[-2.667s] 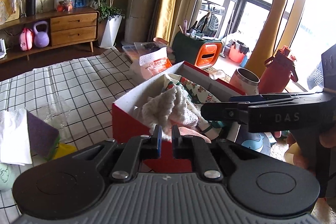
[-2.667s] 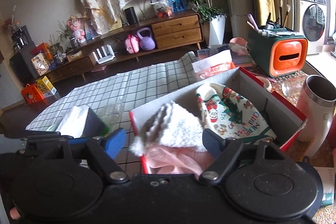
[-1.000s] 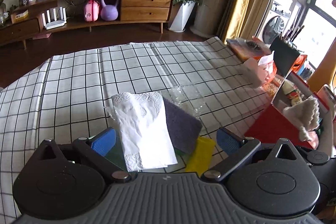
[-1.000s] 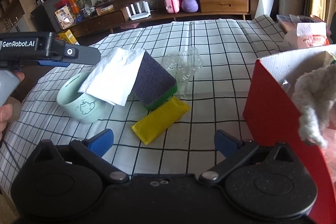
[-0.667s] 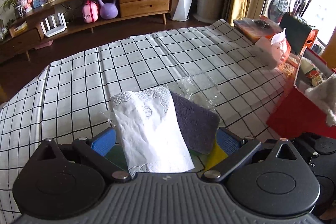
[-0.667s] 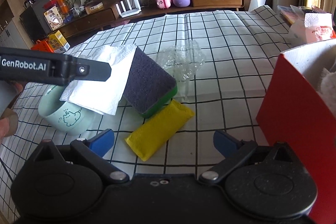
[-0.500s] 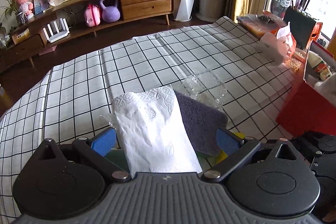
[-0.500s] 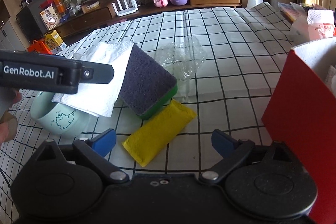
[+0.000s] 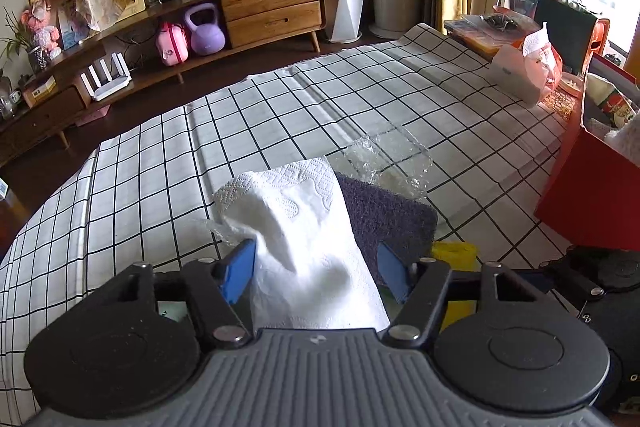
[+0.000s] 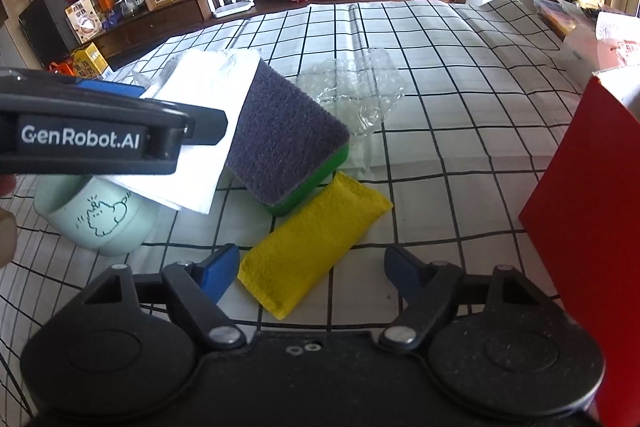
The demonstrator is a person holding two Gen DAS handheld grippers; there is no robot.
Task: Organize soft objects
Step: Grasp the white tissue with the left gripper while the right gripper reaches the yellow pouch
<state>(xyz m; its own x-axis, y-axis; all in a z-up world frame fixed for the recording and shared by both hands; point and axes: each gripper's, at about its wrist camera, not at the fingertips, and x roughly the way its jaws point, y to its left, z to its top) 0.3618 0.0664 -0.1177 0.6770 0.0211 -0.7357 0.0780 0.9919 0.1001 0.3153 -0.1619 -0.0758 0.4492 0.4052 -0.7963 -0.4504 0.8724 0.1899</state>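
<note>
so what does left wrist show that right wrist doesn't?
Left wrist only: left tool closing around the white tissue, and cloths inside the red box.
Right wrist only: mint cup under the tissue, the sponge's green base, and right tool closing over the yellow pouch.
Both: tissue, sponge, pouch, crumpled plastic wrap, checked cloth.

On the desk (image 10: 460, 67), the tissue (image 10: 200, 131) lies over the mug (image 10: 104, 223) and overlaps the sponge (image 10: 288, 143) to its right. The pouch (image 10: 316, 239) lies before the sponge, seemingly touching it. The plastic wrap (image 10: 352, 91) lies behind the sponge. The box (image 10: 592, 211) stands at the desk's right edge.
</note>
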